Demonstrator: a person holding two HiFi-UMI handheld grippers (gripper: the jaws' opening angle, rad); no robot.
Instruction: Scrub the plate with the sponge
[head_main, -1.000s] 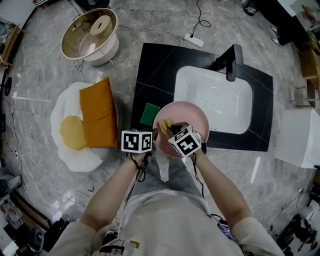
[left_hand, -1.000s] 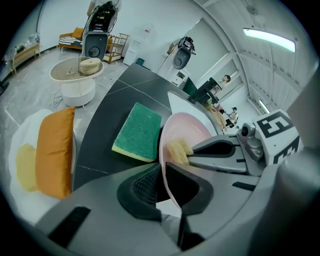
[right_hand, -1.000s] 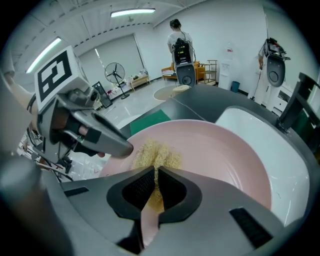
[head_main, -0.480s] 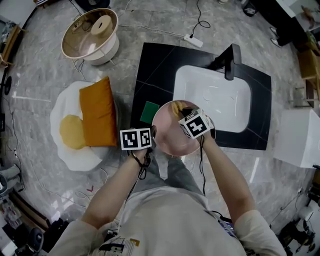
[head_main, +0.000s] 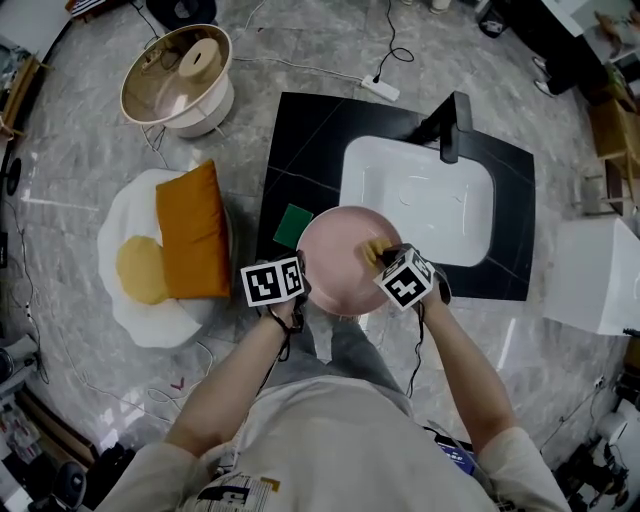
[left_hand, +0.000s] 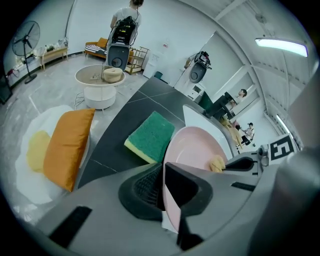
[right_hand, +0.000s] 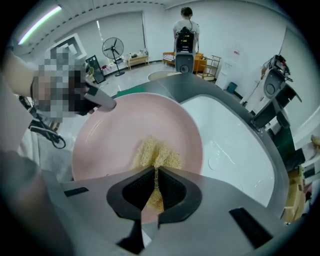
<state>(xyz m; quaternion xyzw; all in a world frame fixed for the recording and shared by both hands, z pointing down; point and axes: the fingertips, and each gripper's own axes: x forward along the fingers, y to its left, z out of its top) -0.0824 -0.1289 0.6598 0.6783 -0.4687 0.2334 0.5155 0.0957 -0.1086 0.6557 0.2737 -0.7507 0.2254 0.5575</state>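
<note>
Left gripper (left_hand: 163, 172): jaws closing, nearly together, pinching rim of smooth round pink plate (left_hand: 197, 150). Right gripper (right_hand: 155, 181): clamped on coarse fibrous yellow sponge (right_hand: 157, 152), touching plate face ahead.

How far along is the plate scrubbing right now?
Done: the pink plate is picked up, its rim between the left gripper's closing jaws. In hand: the right gripper pinches a yellow scrub pad against the plate's face. Left: probably more scrubbing; the green sponge lies unused on the black counter.
</note>
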